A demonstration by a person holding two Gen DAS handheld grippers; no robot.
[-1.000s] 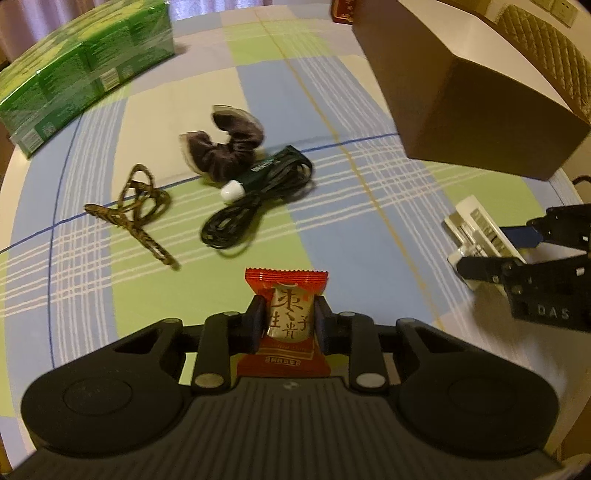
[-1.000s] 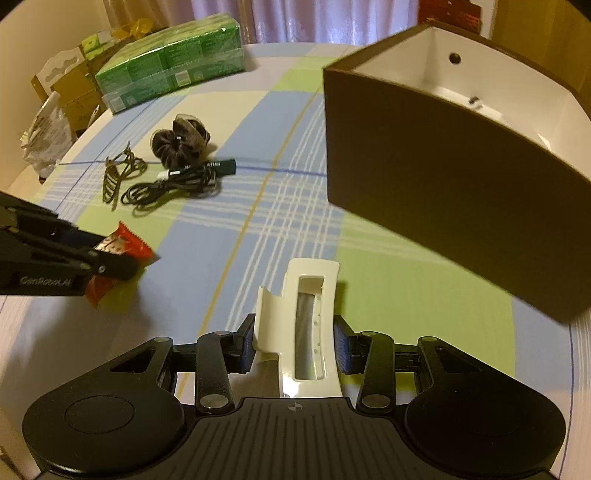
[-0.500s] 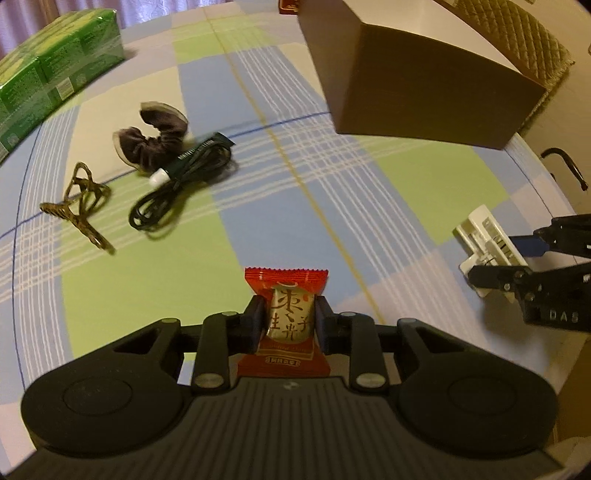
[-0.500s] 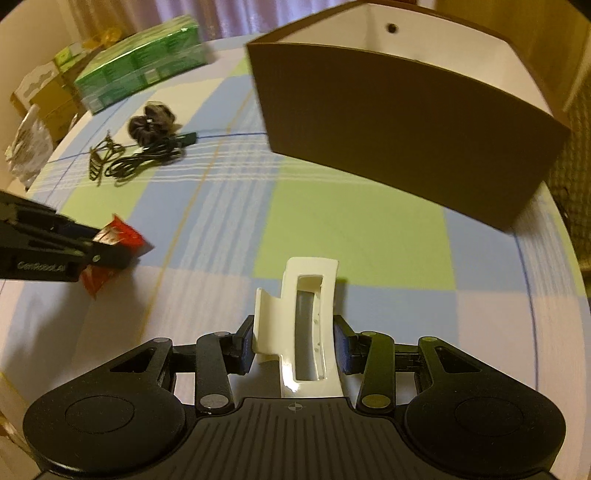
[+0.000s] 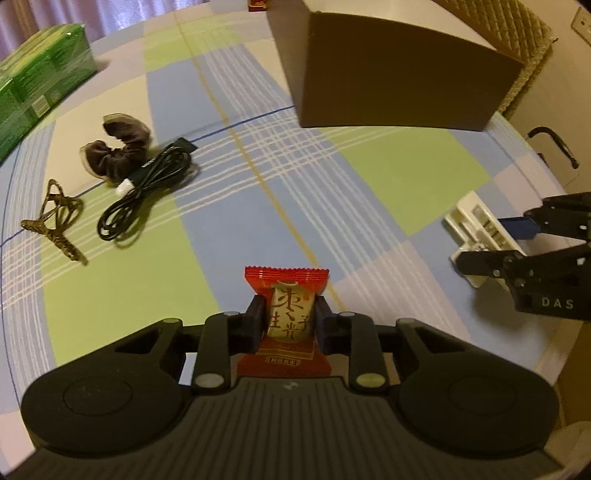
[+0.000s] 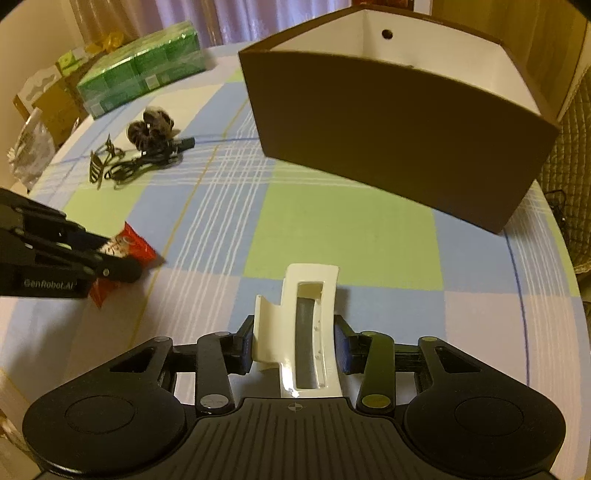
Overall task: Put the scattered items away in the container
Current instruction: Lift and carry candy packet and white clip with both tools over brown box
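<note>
The container (image 6: 399, 147) — a brown open-topped box — stood at the table's far side. The left gripper (image 5: 288, 321) clenched a red candy packet (image 5: 286, 291), the right gripper (image 6: 293, 341) a white hair claw (image 6: 306, 325) — both mid-carry, apparently; next each needs lifting over the rim.

1. A home, most likely a living or dining room: a round table under a checked tablecloth (image 6: 332, 229) in blue, green and cream fills both views.
2. Purple curtains (image 6: 258, 18) hang along the top edge of the right wrist view.
3. A quilted chair back (image 5: 517, 26) stands at the upper right of the left wrist view.
4. Cardboard boxes and bags (image 6: 44, 107) are piled at the upper left of the right wrist view.
5. A wrapped green multipack (image 6: 140, 70) sits on the table's far left.
</note>
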